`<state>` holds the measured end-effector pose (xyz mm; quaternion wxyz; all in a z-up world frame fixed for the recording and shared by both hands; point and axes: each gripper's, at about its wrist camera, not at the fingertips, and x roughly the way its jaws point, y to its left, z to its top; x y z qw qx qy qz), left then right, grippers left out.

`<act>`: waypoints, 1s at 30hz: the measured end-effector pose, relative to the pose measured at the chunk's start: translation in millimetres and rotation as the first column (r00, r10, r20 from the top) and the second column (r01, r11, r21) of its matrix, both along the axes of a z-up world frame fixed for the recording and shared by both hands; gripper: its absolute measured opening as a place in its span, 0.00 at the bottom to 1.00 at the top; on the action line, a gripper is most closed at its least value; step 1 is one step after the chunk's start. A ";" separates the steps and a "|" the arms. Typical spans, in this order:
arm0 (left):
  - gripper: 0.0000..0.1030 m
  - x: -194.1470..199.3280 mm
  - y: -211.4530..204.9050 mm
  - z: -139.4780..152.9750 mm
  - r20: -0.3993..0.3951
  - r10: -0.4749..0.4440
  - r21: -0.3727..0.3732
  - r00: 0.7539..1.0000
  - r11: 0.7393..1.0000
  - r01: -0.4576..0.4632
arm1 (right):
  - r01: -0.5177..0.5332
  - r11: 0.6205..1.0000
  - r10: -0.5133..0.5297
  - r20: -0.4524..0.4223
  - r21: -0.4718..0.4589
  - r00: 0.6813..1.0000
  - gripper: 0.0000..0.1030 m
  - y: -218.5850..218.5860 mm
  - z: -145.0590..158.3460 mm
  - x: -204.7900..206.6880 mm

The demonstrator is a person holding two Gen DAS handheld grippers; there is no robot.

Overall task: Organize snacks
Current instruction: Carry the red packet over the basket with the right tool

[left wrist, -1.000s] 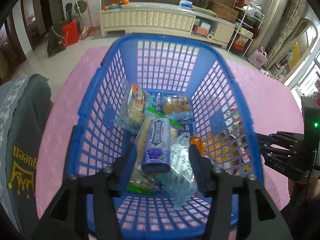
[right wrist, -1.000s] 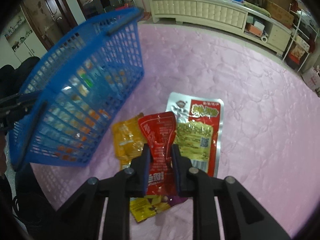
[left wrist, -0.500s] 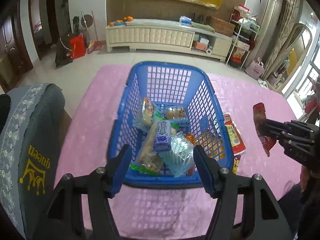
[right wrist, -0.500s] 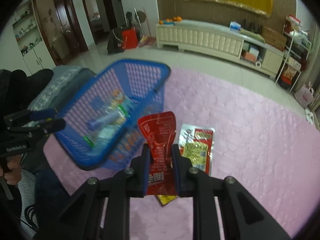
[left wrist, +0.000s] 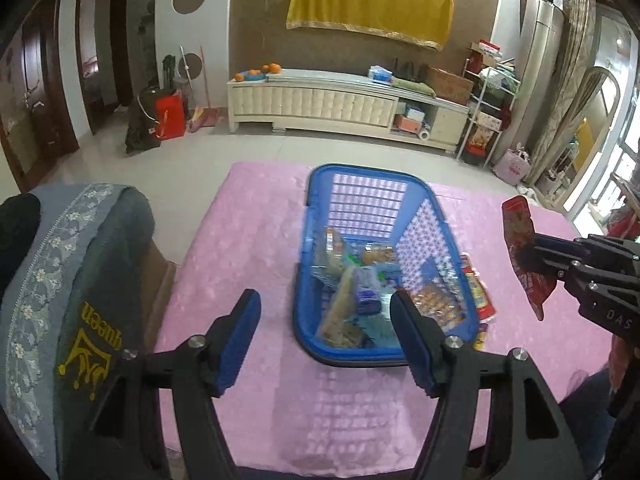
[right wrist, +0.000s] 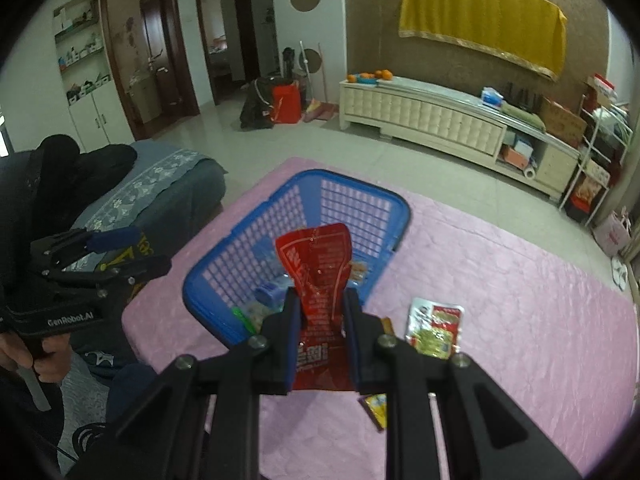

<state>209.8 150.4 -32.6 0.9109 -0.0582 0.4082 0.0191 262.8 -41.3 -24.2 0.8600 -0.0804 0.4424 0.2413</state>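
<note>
A blue plastic basket (left wrist: 360,168) (right wrist: 352,184) stands on a pink tablecloth (left wrist: 248,240) and holds several wrapped snacks (left wrist: 356,284). My right gripper (right wrist: 320,300) is shut on a red snack packet (right wrist: 316,256), held in the air near the basket's near right side. The left wrist view shows that packet (left wrist: 520,232) and the right gripper (left wrist: 532,252) at the far right. My left gripper (left wrist: 325,298) hangs above the basket's near end, its jaws opening, nothing between them. It shows at the left (right wrist: 152,250) in the right wrist view.
On the cloth right of the basket lie a silver-and-red packet (right wrist: 436,328) and a yellow packet (right wrist: 376,410). A chair with a grey cover (left wrist: 80,280) stands at the table's left edge. A person's hand (right wrist: 44,356) grips the left tool. A long white cabinet (right wrist: 420,120) lines the far wall.
Both grippers have risen and drawn back from the table. The right one lifted the red packet off the cloth and carried it toward the basket. The left jaws have widened.
</note>
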 end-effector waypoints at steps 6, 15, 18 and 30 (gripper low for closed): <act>0.63 1.3 24.5 -7.8 -0.001 0.026 -0.034 1.000 0.999 -0.026 | -0.038 0.999 0.038 -0.035 -0.001 0.999 0.24 29.1 -10.2 7.8; 0.63 6.6 38.8 -28.2 -0.034 0.016 -0.064 0.999 0.998 -0.018 | -0.059 0.998 0.058 -0.123 -0.004 0.991 0.25 63.0 -42.2 21.1; 0.63 10.2 41.8 -34.2 -0.048 0.011 -0.075 0.999 0.997 -0.015 | -0.063 0.998 0.061 -0.147 -0.007 0.987 0.25 72.4 -50.9 24.7; 0.63 13.5 54.3 -40.7 -0.065 0.013 -0.100 0.998 0.995 -0.019 | -0.047 0.997 0.032 -0.196 -0.069 0.980 0.27 100.6 -72.9 37.2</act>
